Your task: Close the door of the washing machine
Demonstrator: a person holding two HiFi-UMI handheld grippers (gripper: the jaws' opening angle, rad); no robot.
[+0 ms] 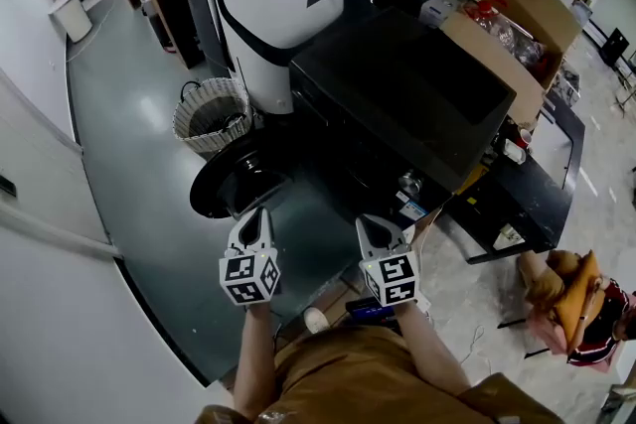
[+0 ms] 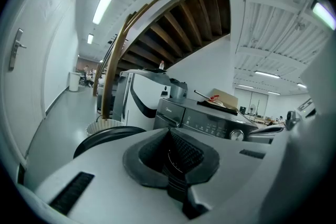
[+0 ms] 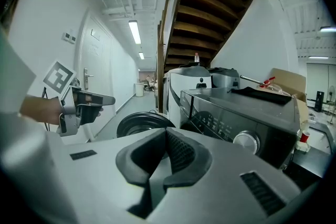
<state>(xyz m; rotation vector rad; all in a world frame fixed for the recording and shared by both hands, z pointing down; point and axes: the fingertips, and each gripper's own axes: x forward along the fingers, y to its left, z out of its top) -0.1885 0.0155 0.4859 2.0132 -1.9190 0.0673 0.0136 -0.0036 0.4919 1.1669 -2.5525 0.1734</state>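
Note:
The black washing machine (image 1: pixel 397 104) stands in the middle of the head view. Its round door (image 1: pixel 234 179) hangs wide open, swung out to the machine's left over the floor. My left gripper (image 1: pixel 254 215) is just short of the door's near rim, jaws shut with nothing in them. My right gripper (image 1: pixel 377 225) is level with it, in front of the machine's front face, also shut and holding nothing. In the left gripper view the door (image 2: pixel 102 136) lies beyond the shut jaws (image 2: pixel 170 132), left of the control panel (image 2: pixel 212 124). The right gripper view shows the door (image 3: pixel 144 122), the machine (image 3: pixel 239 120) and the left gripper (image 3: pixel 84 105).
A wicker basket (image 1: pixel 211 117) sits behind the open door, next to a tall white and black machine (image 1: pixel 268 5). An open cardboard box (image 1: pixel 517 25) rests at the machine's far right, with a low black shelf (image 1: pixel 542 204) beside it. A white wall (image 1: pixel 40 243) runs along the left.

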